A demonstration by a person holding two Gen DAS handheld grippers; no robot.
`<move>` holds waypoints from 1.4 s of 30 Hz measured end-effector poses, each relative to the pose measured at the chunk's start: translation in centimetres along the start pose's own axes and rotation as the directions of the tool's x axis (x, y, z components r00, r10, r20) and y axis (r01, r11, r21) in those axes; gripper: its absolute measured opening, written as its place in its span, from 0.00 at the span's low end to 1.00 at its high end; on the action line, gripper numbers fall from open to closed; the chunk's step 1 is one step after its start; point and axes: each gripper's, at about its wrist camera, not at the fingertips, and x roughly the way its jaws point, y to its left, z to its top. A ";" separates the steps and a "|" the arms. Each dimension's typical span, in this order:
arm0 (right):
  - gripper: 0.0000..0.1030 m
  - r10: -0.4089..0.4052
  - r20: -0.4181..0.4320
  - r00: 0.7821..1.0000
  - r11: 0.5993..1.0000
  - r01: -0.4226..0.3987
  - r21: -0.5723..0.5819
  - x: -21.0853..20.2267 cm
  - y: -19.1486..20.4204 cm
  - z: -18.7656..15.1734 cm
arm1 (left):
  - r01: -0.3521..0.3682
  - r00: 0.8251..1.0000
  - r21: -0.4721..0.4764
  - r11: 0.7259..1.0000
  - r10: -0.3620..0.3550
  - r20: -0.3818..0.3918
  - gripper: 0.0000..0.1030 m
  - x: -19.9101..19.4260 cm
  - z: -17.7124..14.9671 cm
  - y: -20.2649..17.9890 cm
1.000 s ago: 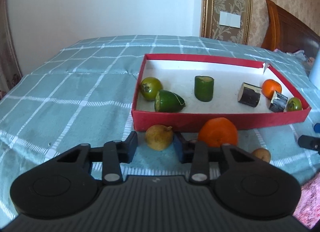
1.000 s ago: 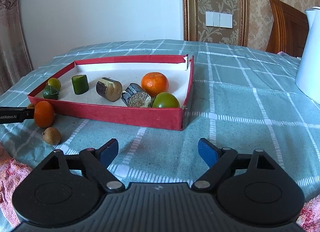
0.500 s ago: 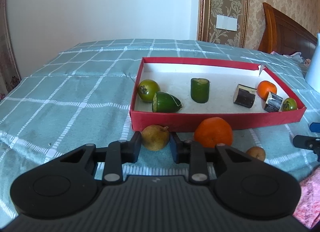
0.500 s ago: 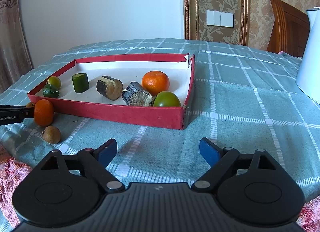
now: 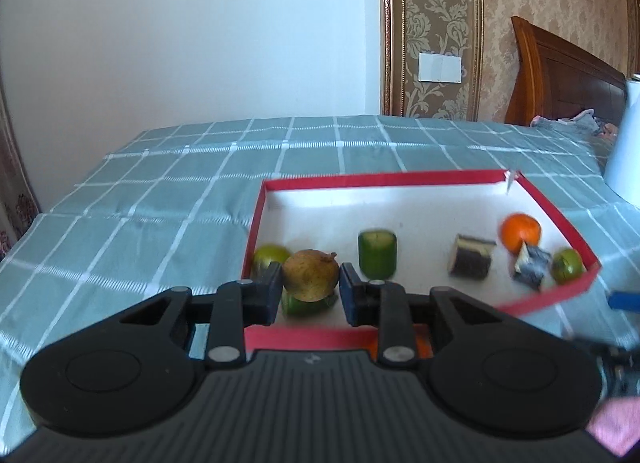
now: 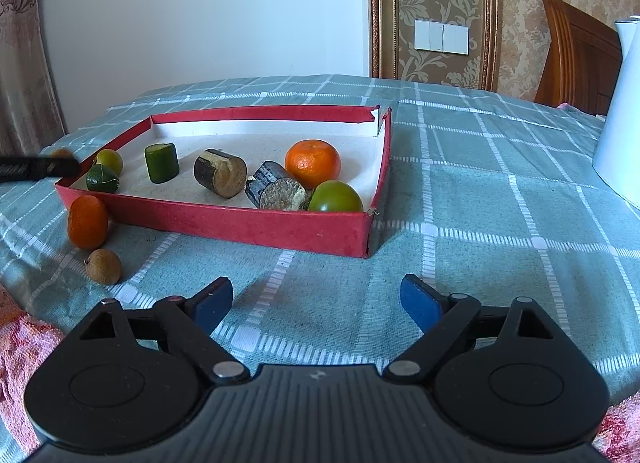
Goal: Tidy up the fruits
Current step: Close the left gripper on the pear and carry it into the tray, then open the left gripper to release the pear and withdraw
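My left gripper (image 5: 310,283) is shut on a small yellow-brown pear (image 5: 310,274) and holds it above the near left corner of the red box (image 5: 556,219). The box (image 6: 224,219) holds green fruits, a green cylinder (image 6: 161,162), two dark cut pieces and an orange (image 6: 313,164). My right gripper (image 6: 316,301) is open and empty, low over the cloth in front of the box. An orange (image 6: 87,221) and a small brown fruit (image 6: 103,266) lie on the cloth outside the box's left end.
A teal checked cloth (image 6: 500,199) covers the table. A white kettle (image 6: 622,119) stands at the right. A pink towel (image 6: 20,347) lies at the near left edge. A wooden headboard (image 5: 560,75) is behind.
My left gripper closed on the pear, lifted it off the cloth and carried it forward over the box's near edge. The right gripper has barely moved.
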 end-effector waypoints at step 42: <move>0.97 0.006 -0.014 1.000 1.000 -0.006 -0.021 0.2 0.3 0.1 | -0.075 0.993 -0.012 0.997 0.074 -0.088 0.60 9.1 2.8 0.1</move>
